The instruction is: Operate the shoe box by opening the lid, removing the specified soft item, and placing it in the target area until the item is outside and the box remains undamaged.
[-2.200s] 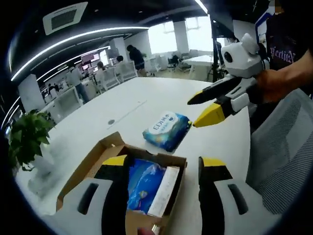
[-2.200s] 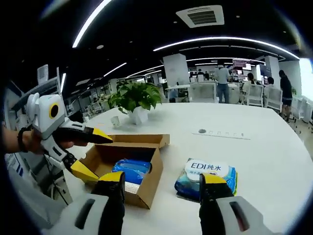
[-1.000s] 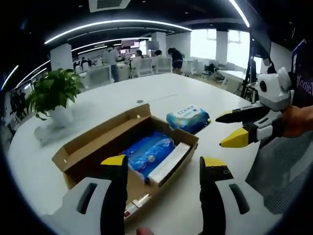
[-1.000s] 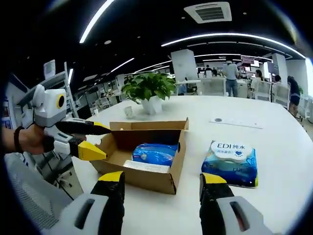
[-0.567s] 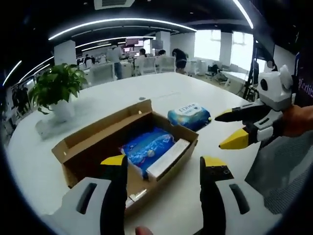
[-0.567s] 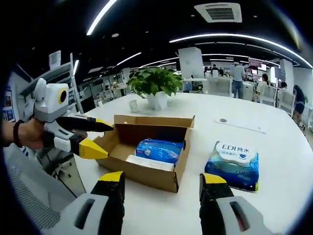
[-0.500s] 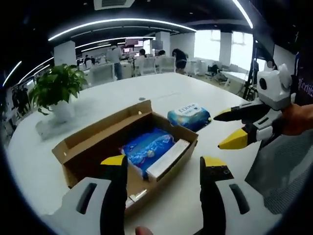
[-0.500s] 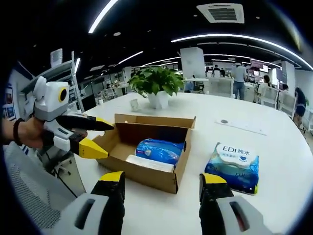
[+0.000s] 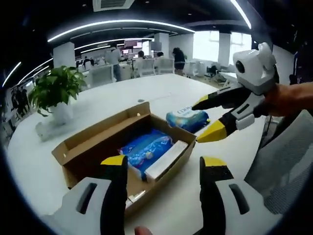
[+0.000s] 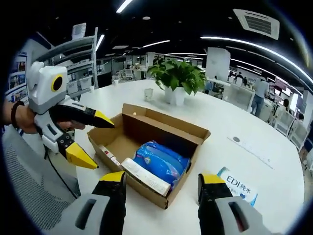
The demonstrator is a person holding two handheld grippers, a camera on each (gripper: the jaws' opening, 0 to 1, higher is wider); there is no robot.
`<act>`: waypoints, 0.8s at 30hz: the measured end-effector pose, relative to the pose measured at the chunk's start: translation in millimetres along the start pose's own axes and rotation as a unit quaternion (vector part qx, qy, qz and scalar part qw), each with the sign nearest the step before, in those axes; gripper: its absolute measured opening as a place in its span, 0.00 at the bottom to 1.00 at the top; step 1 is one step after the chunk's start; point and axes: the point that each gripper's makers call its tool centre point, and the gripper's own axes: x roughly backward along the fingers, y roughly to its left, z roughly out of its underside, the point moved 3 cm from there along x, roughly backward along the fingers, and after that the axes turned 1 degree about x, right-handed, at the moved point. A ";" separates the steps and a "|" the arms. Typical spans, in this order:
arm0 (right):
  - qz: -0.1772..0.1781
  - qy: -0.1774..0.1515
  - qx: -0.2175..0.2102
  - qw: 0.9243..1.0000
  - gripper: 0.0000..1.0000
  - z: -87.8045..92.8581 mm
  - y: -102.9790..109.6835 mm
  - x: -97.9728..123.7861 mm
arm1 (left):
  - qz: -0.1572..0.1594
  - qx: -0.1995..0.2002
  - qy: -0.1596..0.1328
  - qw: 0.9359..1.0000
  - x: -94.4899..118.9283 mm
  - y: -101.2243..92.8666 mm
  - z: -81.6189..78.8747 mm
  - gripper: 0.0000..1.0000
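The blue pack (image 10: 161, 159) in the open box (image 10: 146, 147) looks soft and squishy; pinch its middle. Both the left gripper (image 9: 161, 164) and the right gripper (image 10: 161, 178) are wide open, holding nothing.

Matt cardboard box (image 10: 146, 128) — glossy plastic pack (image 10: 161, 161) (crinkled); smooth table (image 9: 146, 95).

the left gripper view looks from near one long side of the open brown cardboard shoe box (image 9: 117, 147) across the white round table (image 9: 146, 98) toward distant desks and bright windows. the right gripper view faces the same box (image 10: 156, 142) from another side, slightly above and close, toward a green potted plant (image 10: 178, 78). both views share the box, the table, the plant (image 9: 54, 90), and each catches the opposite gripper.
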 end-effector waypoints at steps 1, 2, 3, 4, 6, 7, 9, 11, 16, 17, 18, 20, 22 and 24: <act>-0.004 0.003 0.004 1.000 0.56 -1.3 0.5 -2.3 | 0.000 0.000 0.000 1.000 0.1 0.2 0.2 0.58; -0.009 0.010 0.012 1.000 0.56 -2.9 1.0 -6.3 | -0.001 0.001 0.000 1.000 0.3 0.8 0.5 0.58; -0.012 0.014 0.015 1.000 0.56 -3.8 1.5 -8.7 | -0.002 0.003 0.000 1.000 0.4 1.3 0.7 0.58; -0.018 0.021 0.021 0.999 0.55 -4.4 -0.9 -13.2 | -0.002 0.006 -0.001 1.000 0.4 2.2 0.9 0.58; -0.022 0.034 0.041 0.998 0.55 -4.5 -5.2 -19.3 | -0.002 0.008 -0.002 1.000 0.8 2.5 1.0 0.58; -0.023 0.039 0.050 0.998 0.55 -5.9 -4.6 -22.5 | -0.002 0.009 -0.002 1.000 0.9 2.7 1.3 0.58; -0.029 0.045 0.055 0.997 0.55 -8.6 -3.7 -28.5 | -0.002 0.010 -0.002 1.000 1.2 2.8 2.0 0.58; -0.034 0.048 0.062 0.996 0.55 -11.4 -4.2 -34.1 | -0.002 0.011 -0.001 1.000 1.3 2.9 2.7 0.58; -0.048 0.071 0.097 0.992 0.54 -13.3 -6.2 -46.9 | -0.004 0.013 0.000 1.000 1.3 4.6 3.7 0.58; -0.050 0.073 0.101 0.991 0.54 -14.1 -7.0 -49.4 | -0.004 0.014 0.000 1.000 1.1 5.1 3.7 0.58; -0.053 0.077 0.105 0.990 0.54 -15.0 -8.0 -53.2 | -0.004 0.015 0.001 1.000 0.3 5.7 3.4 0.58; -0.058 0.085 0.114 0.988 0.54 -15.7 -9.2 -59.3 | -0.004 0.015 0.001 1.000 -0.2 5.2 3.0 0.58; -0.067 0.097 0.135 0.984 0.54 -14.8 -9.0 -65.5 | -0.002 0.010 0.003 1.000 -0.5 3.3 2.9 0.59; -0.079 0.109 0.157 0.978 0.54 -12.5 -8.1 -70.6 | -0.001 0.007 0.003 1.000 -0.7 2.3 2.8 0.59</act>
